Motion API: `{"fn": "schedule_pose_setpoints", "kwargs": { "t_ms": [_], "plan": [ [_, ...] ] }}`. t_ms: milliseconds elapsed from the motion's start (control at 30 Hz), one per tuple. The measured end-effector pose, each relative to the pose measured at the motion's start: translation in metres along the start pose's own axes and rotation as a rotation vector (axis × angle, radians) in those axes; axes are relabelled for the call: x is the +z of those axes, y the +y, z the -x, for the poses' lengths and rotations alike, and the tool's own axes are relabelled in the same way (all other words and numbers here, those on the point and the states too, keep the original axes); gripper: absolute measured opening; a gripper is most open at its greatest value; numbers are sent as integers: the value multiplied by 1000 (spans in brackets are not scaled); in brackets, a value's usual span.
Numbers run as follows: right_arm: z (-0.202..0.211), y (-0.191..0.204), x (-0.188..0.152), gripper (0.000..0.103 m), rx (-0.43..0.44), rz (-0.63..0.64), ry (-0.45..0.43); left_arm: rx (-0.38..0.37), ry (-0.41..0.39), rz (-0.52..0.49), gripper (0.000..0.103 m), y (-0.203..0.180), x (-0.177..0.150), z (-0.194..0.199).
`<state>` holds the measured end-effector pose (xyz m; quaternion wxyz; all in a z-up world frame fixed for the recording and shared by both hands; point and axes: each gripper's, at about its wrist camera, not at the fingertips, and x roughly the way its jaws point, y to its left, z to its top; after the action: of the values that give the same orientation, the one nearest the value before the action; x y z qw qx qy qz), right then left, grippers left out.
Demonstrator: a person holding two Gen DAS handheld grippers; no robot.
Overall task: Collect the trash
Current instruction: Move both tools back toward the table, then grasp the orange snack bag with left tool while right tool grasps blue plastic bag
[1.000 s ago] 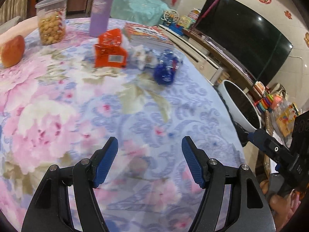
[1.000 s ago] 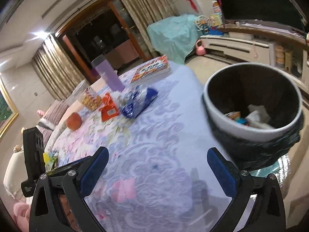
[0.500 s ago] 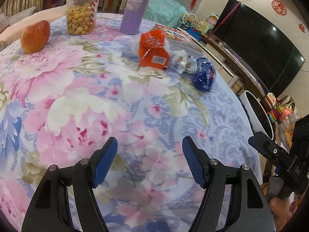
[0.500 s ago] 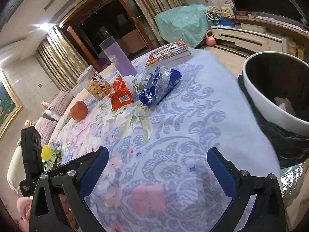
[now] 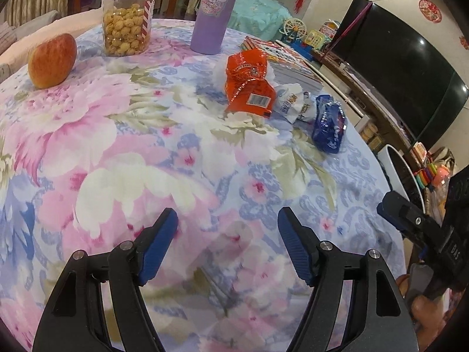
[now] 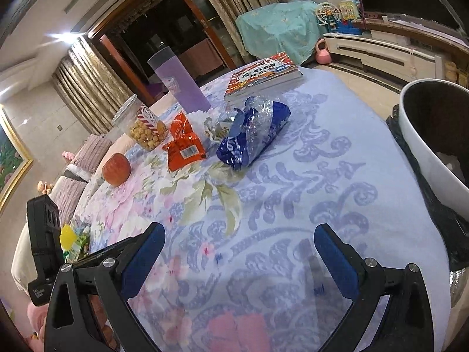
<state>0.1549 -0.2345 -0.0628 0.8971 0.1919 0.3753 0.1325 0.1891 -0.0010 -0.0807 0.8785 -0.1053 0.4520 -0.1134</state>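
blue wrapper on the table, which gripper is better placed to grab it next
Probably the right gripper: open, empty, with the blue wrapper almost straight ahead and the bin beside it. The left gripper sees it off to one side.

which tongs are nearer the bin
Right. The bin sits just right of the right tongs; the left tongs are farther, over the floral cloth.

A home living room; a big television (image 5: 410, 67), gold curtains (image 6: 88, 88), a flowered tablecloth (image 5: 146, 146), toys beside it.

The black plastic handheld device (image 5: 451, 246) carries the letters "DAS". A barcode shows on the crumpled orange snack wrapper (image 5: 249, 88); other print is illegible.
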Motion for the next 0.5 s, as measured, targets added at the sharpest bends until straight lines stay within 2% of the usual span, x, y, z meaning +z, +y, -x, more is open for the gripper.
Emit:
{"fn": "schedule_pose_setpoints", "kwargs": {
  "t_ms": [200, 500],
  "plan": [
    [-15, -5, 15, 102, 4, -22, 3, 18, 1, -14, 74, 2, 15, -10],
    [-35, -10, 41, 102, 9, -45, -19, 39, -15, -29, 74, -1, 58, -32]
  ]
}}
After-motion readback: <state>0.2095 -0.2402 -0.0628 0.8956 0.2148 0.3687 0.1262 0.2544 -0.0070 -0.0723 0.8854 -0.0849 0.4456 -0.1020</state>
